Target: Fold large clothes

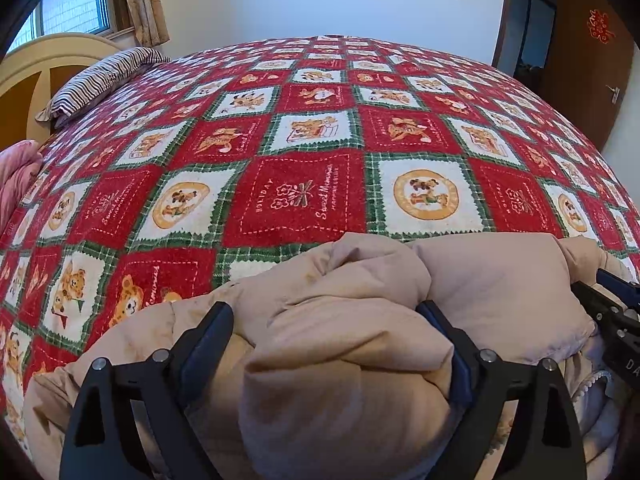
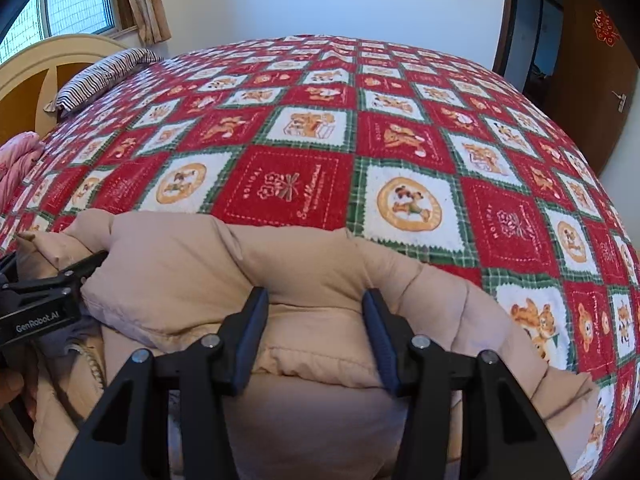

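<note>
A puffy beige jacket lies bunched at the near edge of the bed; the right wrist view shows it as a rolled ridge. My left gripper stands wide, with a thick fold of the jacket bulging between its fingers; the left pad looks just clear of the cloth. My right gripper is shut on a narrower fold, pinched between its blue pads. Each gripper shows at the edge of the other's view: the right gripper and the left gripper. A zipper and grey lining show near the bottom.
A red, white and green teddy-bear blanket covers the whole bed beyond the jacket. A striped pillow lies by the cream headboard at far left, with pink bedding below it. A brown door stands at right.
</note>
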Available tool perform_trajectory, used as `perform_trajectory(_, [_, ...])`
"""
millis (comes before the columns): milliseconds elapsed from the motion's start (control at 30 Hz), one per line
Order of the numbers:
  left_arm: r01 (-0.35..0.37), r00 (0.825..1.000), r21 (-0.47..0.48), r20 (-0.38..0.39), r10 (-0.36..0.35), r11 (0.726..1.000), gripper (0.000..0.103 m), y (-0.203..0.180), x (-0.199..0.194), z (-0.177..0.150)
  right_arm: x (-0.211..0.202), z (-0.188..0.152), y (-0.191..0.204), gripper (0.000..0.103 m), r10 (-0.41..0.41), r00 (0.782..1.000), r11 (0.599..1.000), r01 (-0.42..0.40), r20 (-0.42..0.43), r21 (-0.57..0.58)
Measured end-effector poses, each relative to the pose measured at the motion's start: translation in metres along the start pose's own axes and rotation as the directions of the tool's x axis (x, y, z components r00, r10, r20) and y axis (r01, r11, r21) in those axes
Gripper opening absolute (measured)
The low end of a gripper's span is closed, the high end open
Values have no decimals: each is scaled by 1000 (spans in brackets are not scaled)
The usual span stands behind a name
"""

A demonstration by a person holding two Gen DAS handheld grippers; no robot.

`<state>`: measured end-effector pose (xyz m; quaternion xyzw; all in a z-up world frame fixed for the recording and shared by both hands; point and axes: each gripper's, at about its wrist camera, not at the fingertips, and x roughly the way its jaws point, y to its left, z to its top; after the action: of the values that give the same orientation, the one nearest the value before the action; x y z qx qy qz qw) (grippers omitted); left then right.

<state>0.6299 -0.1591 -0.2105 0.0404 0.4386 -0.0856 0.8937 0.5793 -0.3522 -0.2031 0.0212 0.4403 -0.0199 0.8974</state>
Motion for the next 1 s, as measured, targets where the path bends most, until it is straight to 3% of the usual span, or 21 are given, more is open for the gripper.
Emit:
perform_trajectory(400, [-12,998,-30,-54,10,999,97,9,-8,14,4,-3,6,53,-47,999,998,47,9,-39])
perform_trajectory(533, [46,994,-86,106,-36,995,97,16,-65,30,-19,2,2,54,-16,999,999,17,33,-31])
perform_trajectory(633, [127,980,-81,163,-113,989,97,2,-85,42,-49,3,-8,51,-50,988,999,50,145,-1])
perform_trajectory(700, [184,974,-46,141,-176,982,97,-20,-79,43,-54,4,-14,40,-63,984,998,59,164,32])
perform_trajectory(767, [201,974,-26,109,-197,979,97,-34,-63,37,-46,2,-17,38,-61,989,998,56,134,41])
perform_trajectory(900, [147,989,-38,-13,-147,988,97,-40,-14,19,-24,-6,-23,37,-22,998,998,18,65,61])
perform_trajectory(1000, [123,992,-18,-3,-123,992,98,-45,-6,11,-16,-9,-27,37,11,999,997,-14,37,81])
